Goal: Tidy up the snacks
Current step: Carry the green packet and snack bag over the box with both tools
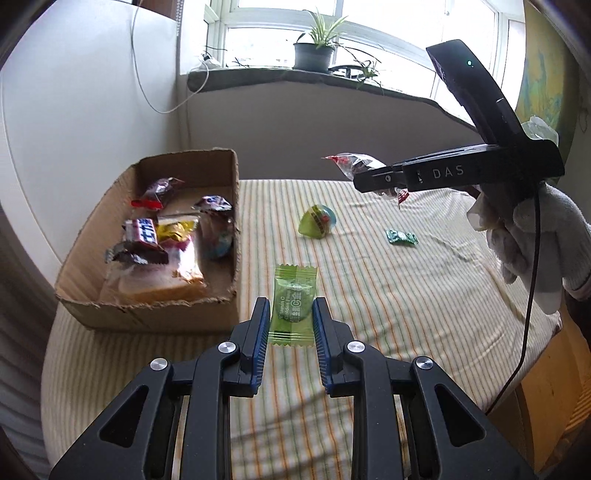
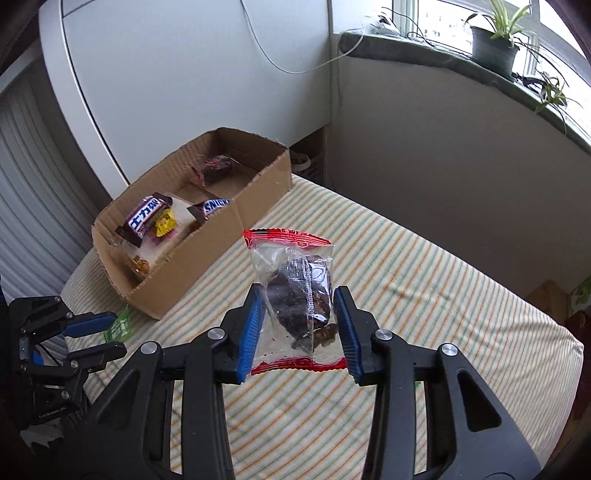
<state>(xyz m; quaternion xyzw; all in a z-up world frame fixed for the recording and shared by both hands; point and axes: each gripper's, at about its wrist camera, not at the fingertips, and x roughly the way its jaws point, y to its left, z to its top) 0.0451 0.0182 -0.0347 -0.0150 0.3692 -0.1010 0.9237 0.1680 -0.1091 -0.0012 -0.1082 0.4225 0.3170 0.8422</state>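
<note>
Both wrist cameras are looking steeply down along their own jaws, close above the striped bed. Each is catching the cardboard box at ten o'clock and the window plant at one o'clock.

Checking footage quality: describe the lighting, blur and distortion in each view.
Left wrist view: window blown out white, strong fisheye bending, cardboard box contents slightly soft. Right wrist view: even daylight, clear pastry packet sharp with mild glare, dark vignette at the corners.
</note>
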